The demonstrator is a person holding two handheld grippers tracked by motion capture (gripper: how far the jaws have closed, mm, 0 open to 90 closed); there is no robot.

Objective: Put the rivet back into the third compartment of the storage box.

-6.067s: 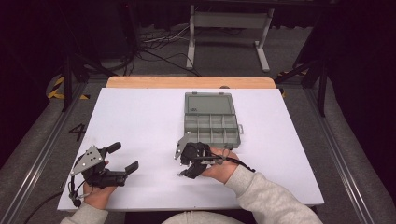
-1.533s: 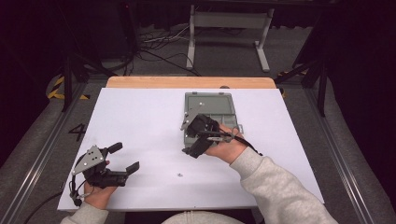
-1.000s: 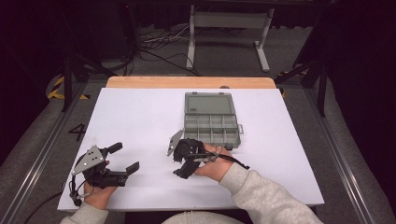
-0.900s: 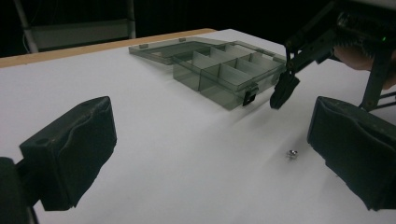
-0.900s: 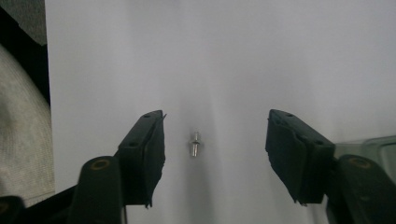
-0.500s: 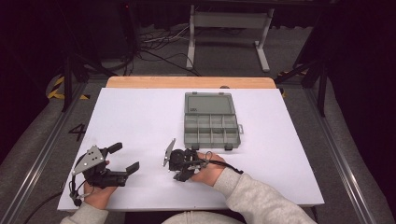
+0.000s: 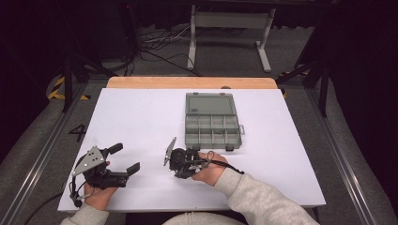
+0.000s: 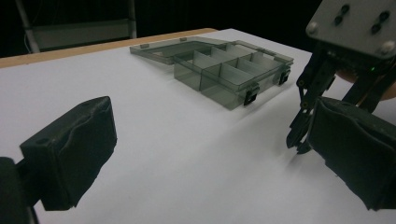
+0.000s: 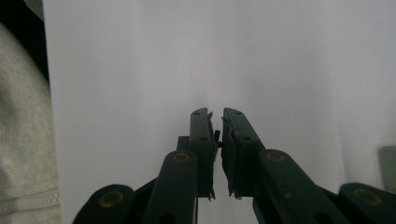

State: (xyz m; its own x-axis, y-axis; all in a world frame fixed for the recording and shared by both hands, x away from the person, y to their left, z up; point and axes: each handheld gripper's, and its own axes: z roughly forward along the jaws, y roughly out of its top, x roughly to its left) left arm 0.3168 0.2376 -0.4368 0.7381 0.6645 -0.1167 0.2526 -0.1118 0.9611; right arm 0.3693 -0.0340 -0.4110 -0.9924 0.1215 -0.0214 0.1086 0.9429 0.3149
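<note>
Back from the compartment box point(image 7: 187, 132), the right gripper point(image 9: 217, 114) now points down at the table point(image 7: 141, 117) near the middle of its near edge. Its jaws are pinched almost together on a small dark part point(image 9: 218, 138). That part looks light, stiff and easy to drop, so it is best held squarely between the pad tips. The left gripper point(image 7: 126, 157) rests spread wide by the near left corner. The white tabletop is smooth and bare, with the box lying open toward the far edge. Beyond it the room is dark, with cables point(image 7: 159, 49) on the floor.
</note>
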